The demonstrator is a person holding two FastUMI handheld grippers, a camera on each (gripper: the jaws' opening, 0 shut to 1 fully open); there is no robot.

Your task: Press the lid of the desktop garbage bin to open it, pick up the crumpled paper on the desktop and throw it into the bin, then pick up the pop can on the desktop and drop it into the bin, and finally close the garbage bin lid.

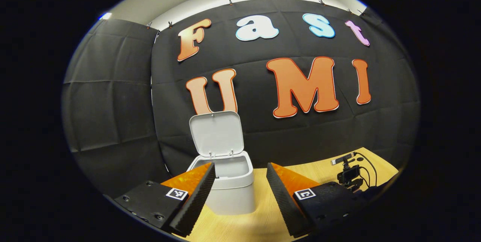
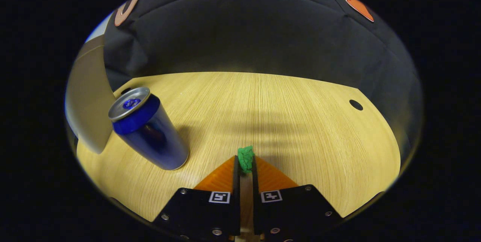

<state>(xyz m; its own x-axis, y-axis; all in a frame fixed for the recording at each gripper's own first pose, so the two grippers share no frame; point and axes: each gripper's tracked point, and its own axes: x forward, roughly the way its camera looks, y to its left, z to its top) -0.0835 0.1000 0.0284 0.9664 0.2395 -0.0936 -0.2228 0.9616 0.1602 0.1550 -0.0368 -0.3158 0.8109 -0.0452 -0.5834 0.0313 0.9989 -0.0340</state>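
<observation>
In the left gripper view the left gripper (image 1: 240, 182) has its two fingers spread wide apart with nothing between them; it hangs just in front of the white garbage bin (image 1: 232, 191); the bin stands on the wooden table (image 1: 259, 221), at about 12 o'clock from the fingers and close to them; its lid (image 1: 215, 133) stands up, tipped back toward the black cloth wall (image 1: 112, 114), so the bin's mouth is open and you can see into the top of it; far off at about 2 o'clock a small black camera stand with cables (image 1: 350, 174) sits near the table's edge.

In the right gripper view the right gripper (image 2: 246, 168) has its fingers pressed almost together, pinching the crumpled paper (image 2: 245, 158); the paper is a small green wad and it pokes out between the fingertips, right at 12 o'clock; it is low over the table and I cannot tell if it touches the wood; the pop can (image 2: 148, 133) is blue with a silver top; it stands upright on the table at about 10 o'clock from the fingers, near them but not touching; a pale grey panel (image 2: 88, 95) shows just beyond the can, at the left edge; a small dark hole (image 2: 355, 104) in the table sits far off at about 2 o'clock.
</observation>
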